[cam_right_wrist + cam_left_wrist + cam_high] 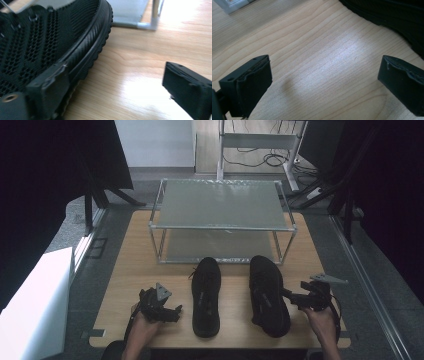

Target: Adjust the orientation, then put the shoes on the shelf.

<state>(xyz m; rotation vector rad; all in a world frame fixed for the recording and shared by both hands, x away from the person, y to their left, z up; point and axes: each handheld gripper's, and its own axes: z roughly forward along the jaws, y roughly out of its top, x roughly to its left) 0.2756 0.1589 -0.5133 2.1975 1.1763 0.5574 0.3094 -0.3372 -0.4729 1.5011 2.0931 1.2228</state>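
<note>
Two black shoes lie side by side on the wooden table [125, 270] in the high view, toes pointing toward a two-tier metal rack [222, 220] at the table's far side. The left shoe [206, 296] sits near the table's middle; the right shoe [268, 295] lies just to its right, angled a little. The left gripper [172, 312], held in the person's left hand [142, 330], rests low over the table near the left shoe's heel end, apart from it. The right gripper [292, 299], held in the right hand [320, 320], sits right at the outer edge of the right shoe (whether it touches cannot be told from this height).

From the left gripper view, the left gripper [324, 82] has its jaws spread wide with only bare wood grain between them. A dark edge of the left shoe [392, 15] crosses the upper right corner, clear of both jaws.

From the right gripper view, the right gripper [117, 92] is also spread wide and holds nothing. One jaw lies against or just in front of the ribbed sole edge of the right shoe [50, 40], whose mesh upper takes up the left side; the other jaw stands well apart over bare wood. A foot of the rack [155, 15] shows at the top.
</note>
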